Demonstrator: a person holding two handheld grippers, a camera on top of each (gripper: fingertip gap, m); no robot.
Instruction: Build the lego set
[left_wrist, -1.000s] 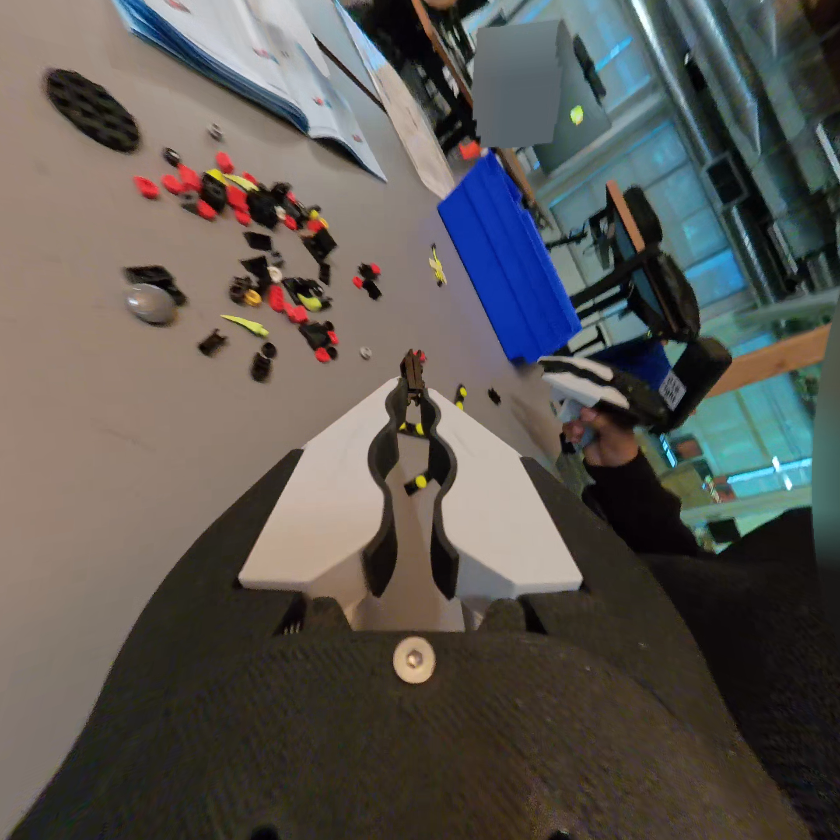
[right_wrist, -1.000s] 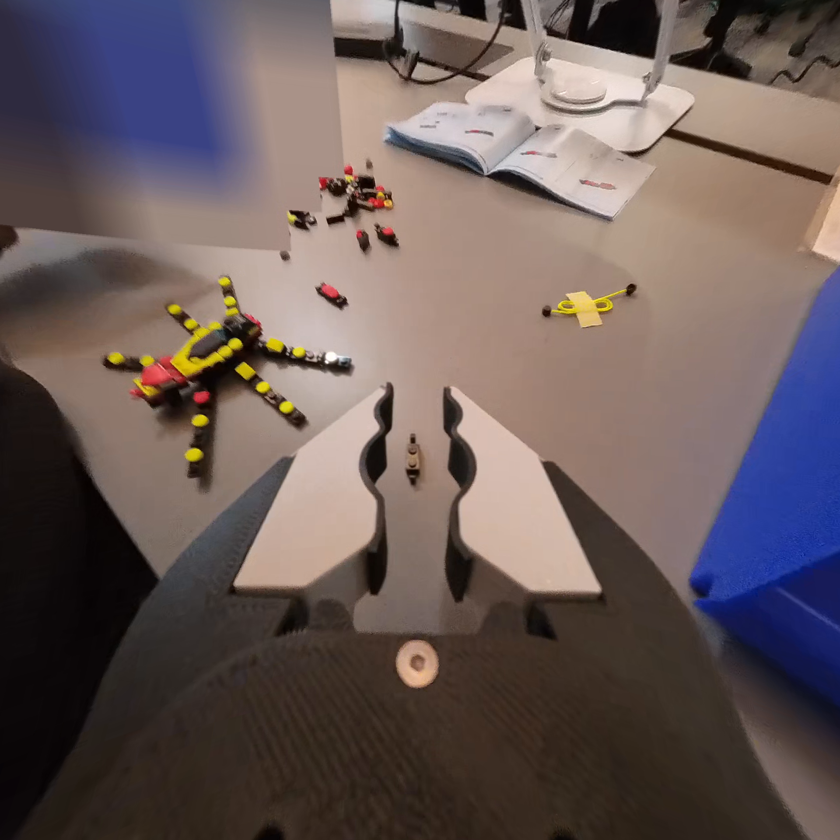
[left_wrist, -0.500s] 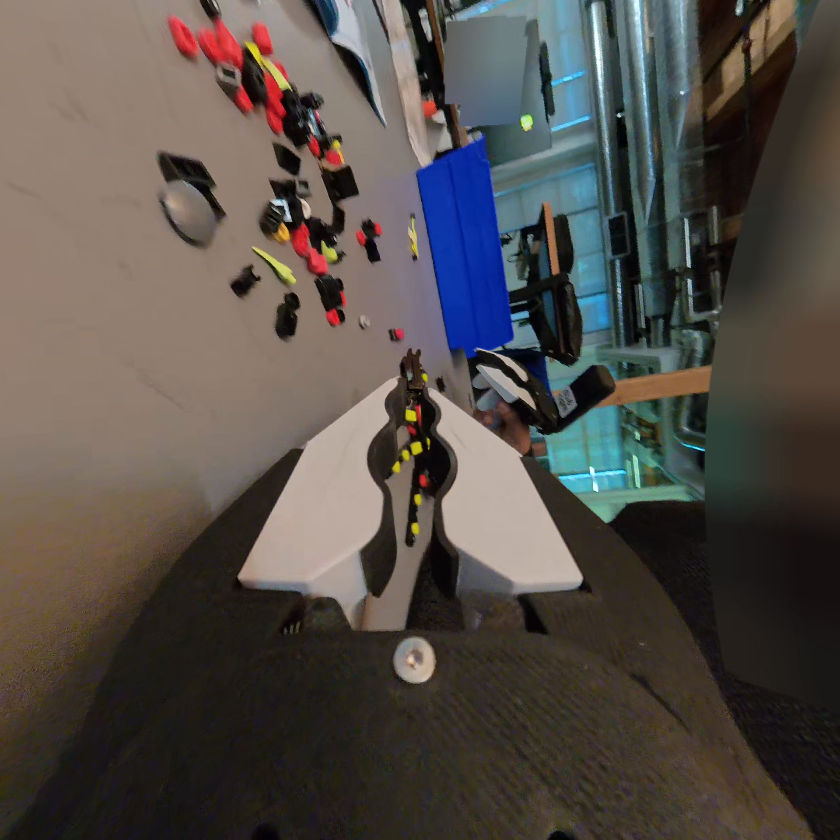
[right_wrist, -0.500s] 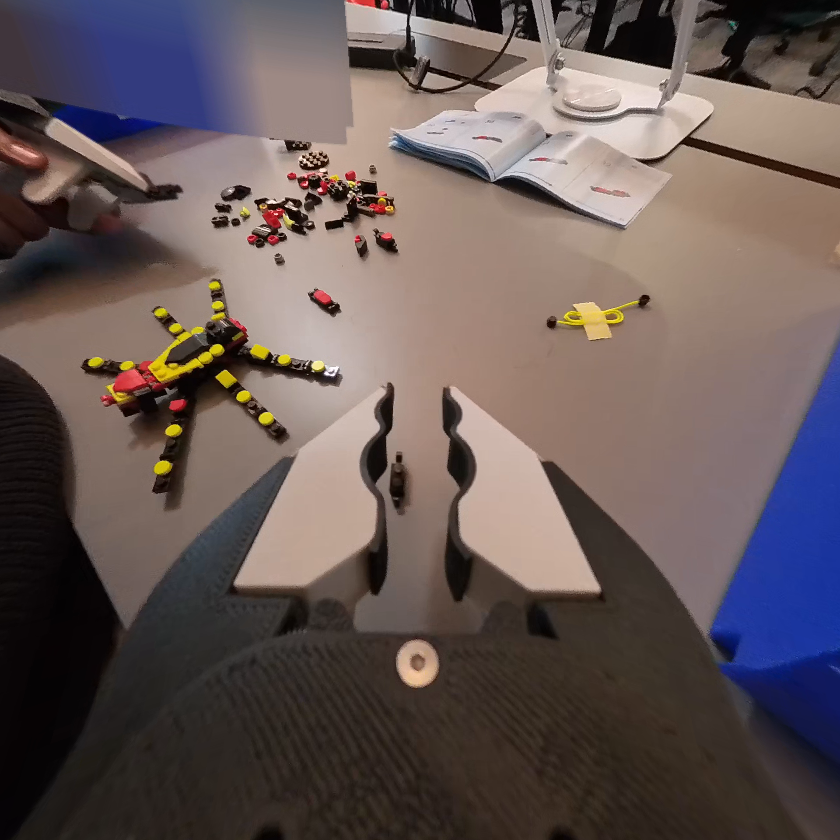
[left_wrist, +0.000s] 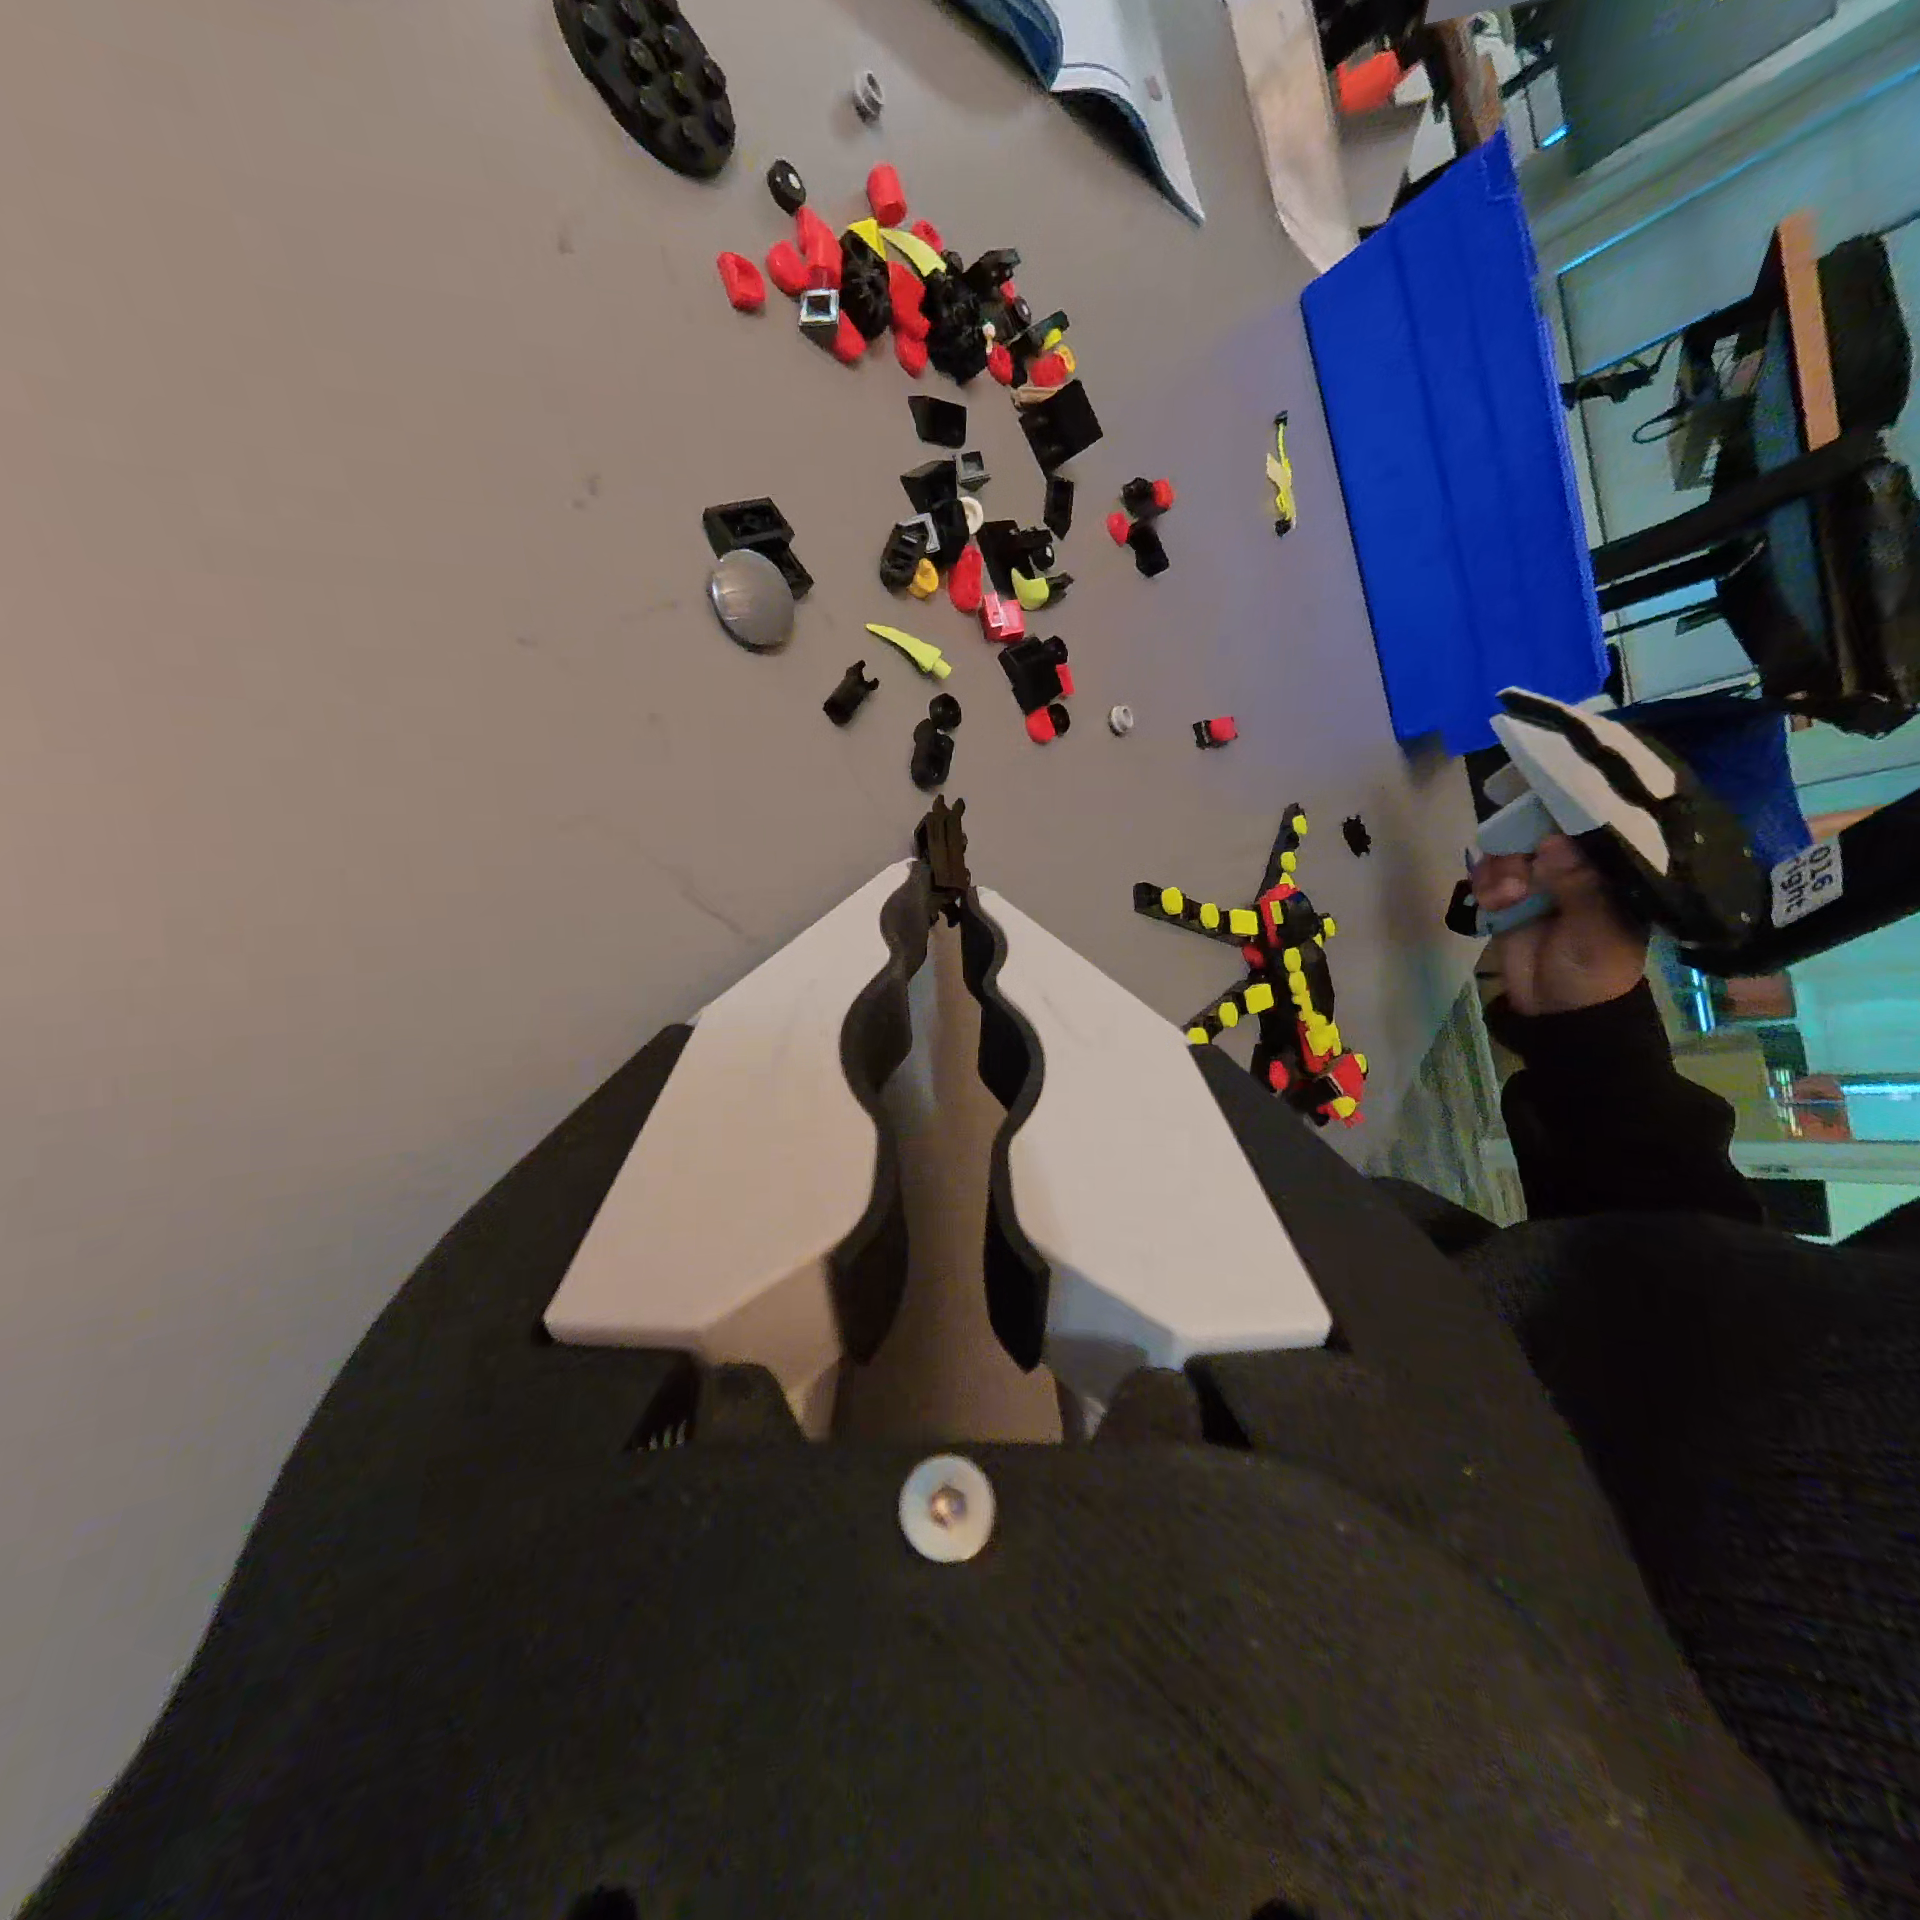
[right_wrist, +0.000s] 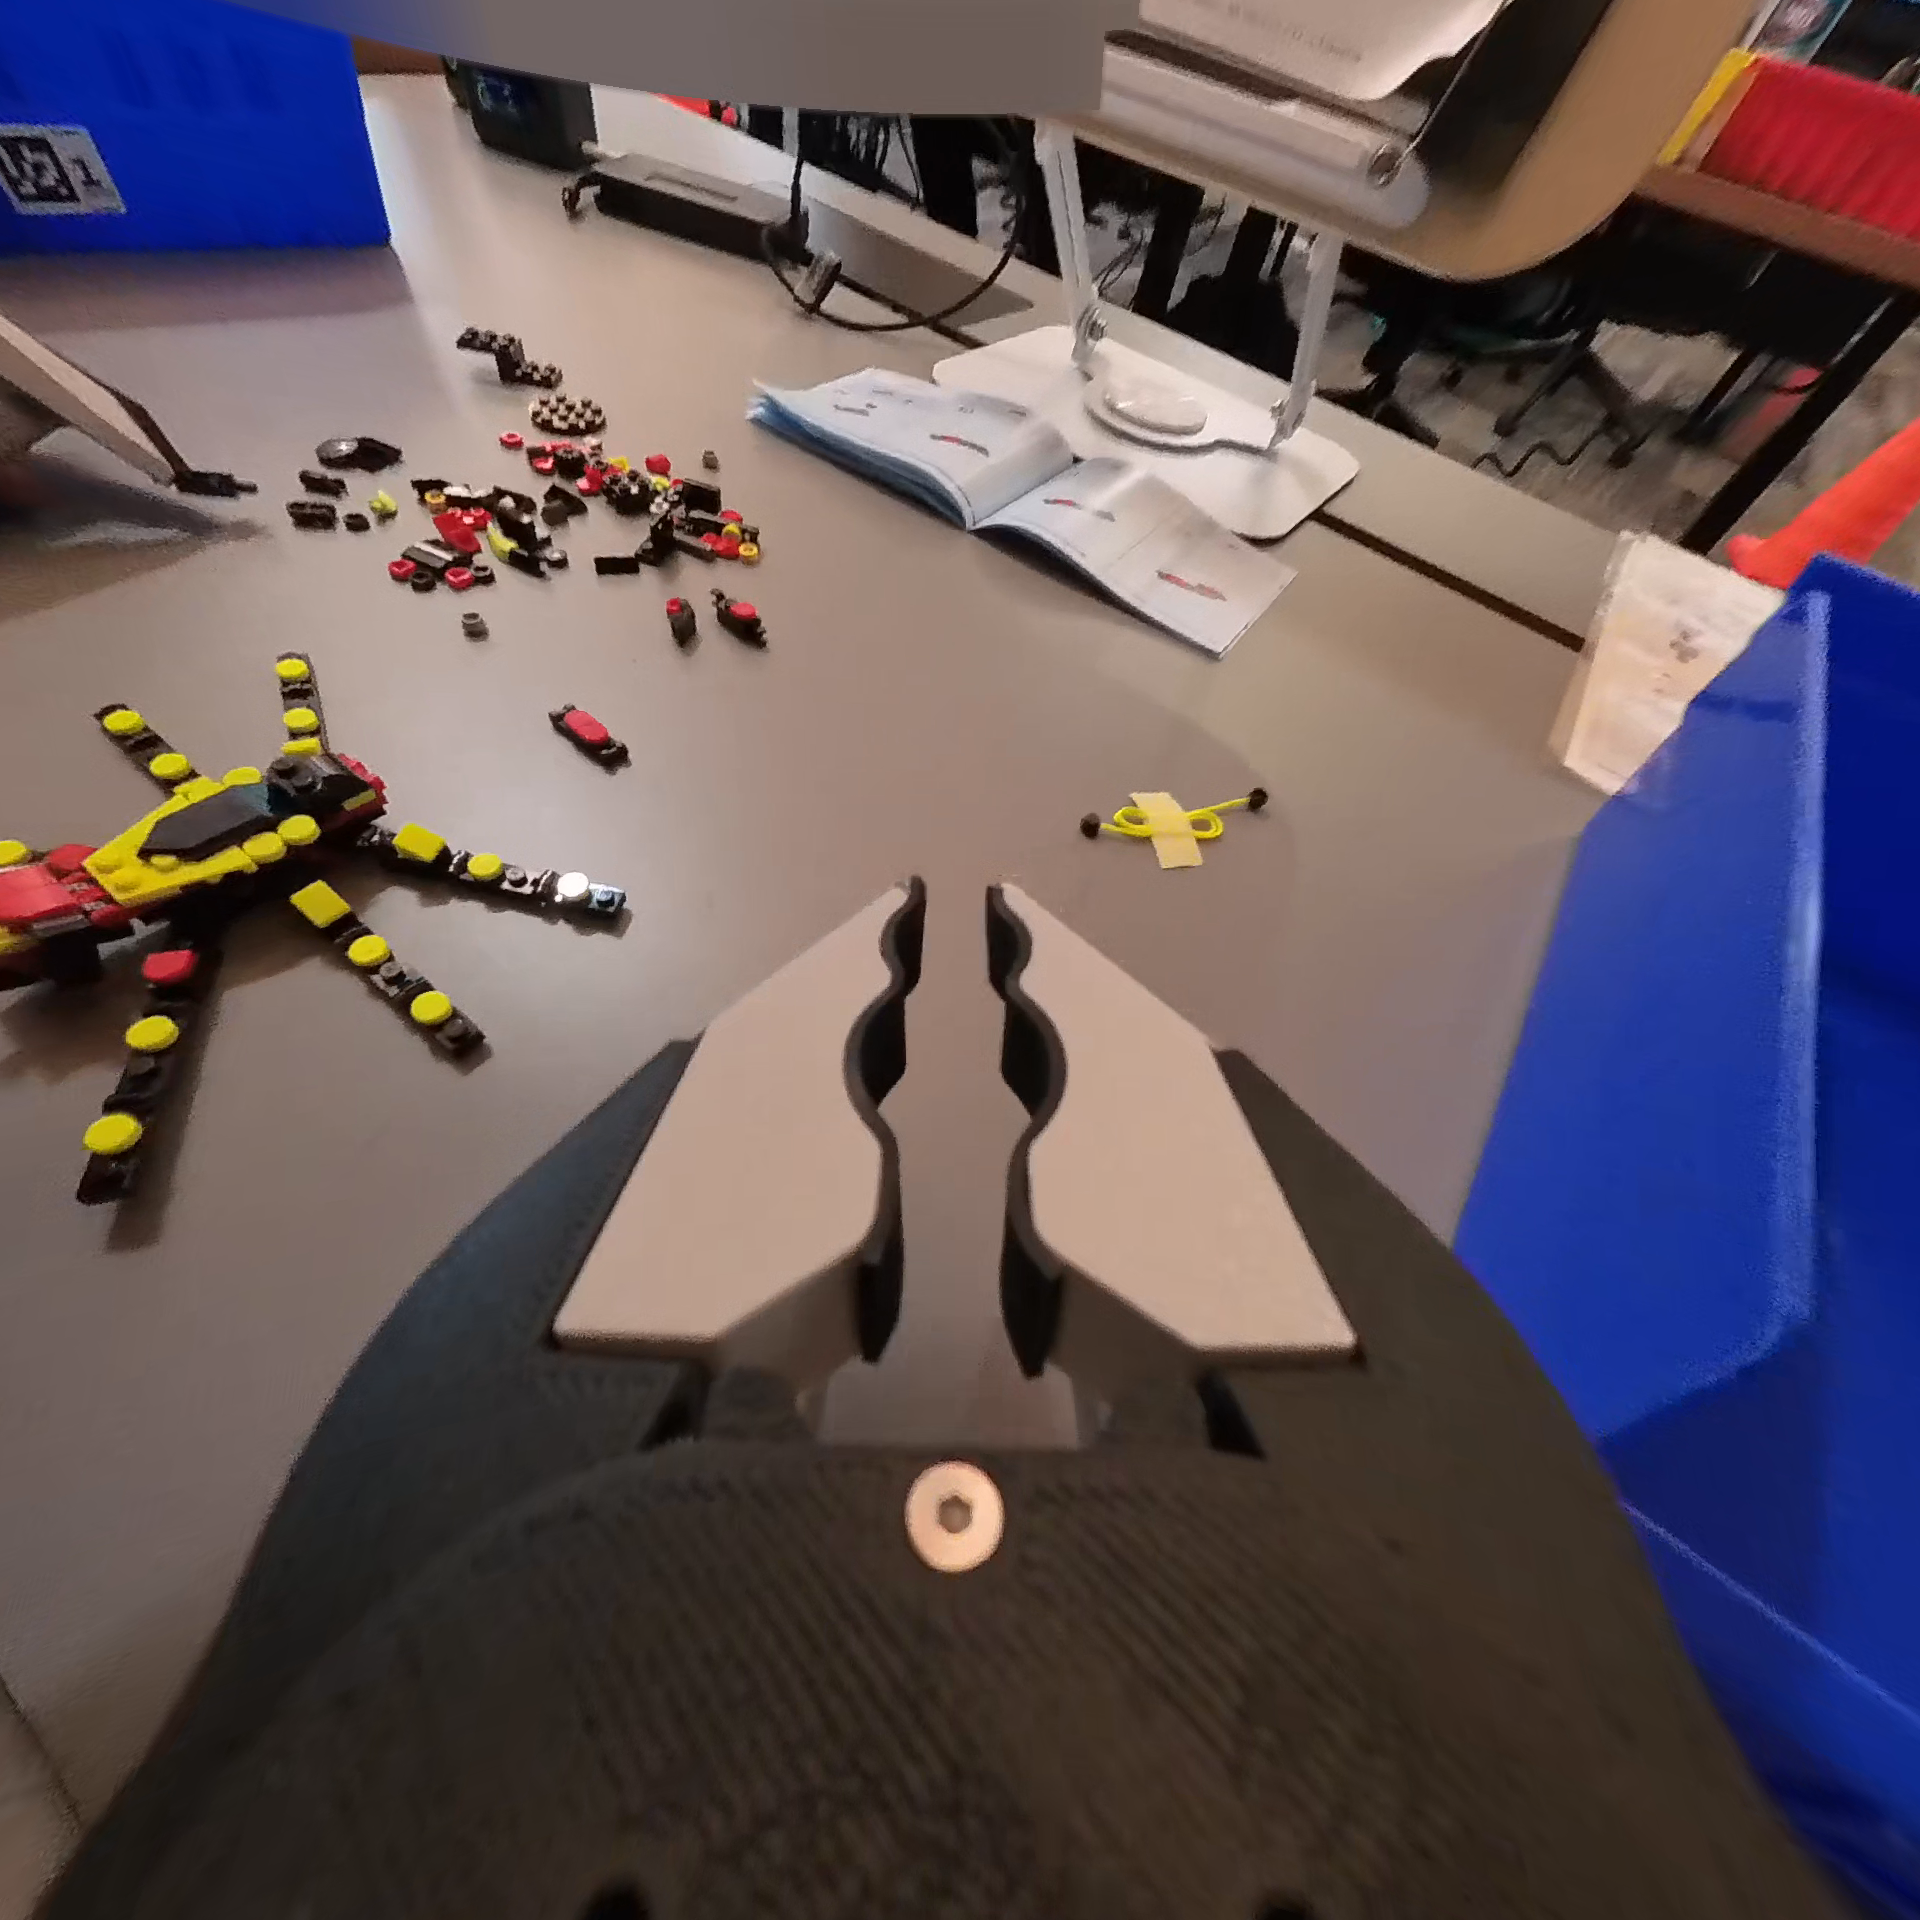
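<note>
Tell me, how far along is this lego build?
Partly done. A yellow, red and black model with studded legs already lies assembled on the table. The left gripper pinches a small black piece; the right gripper is open and empty. A pile of loose pieces still waits, so plenty seems left.
</note>
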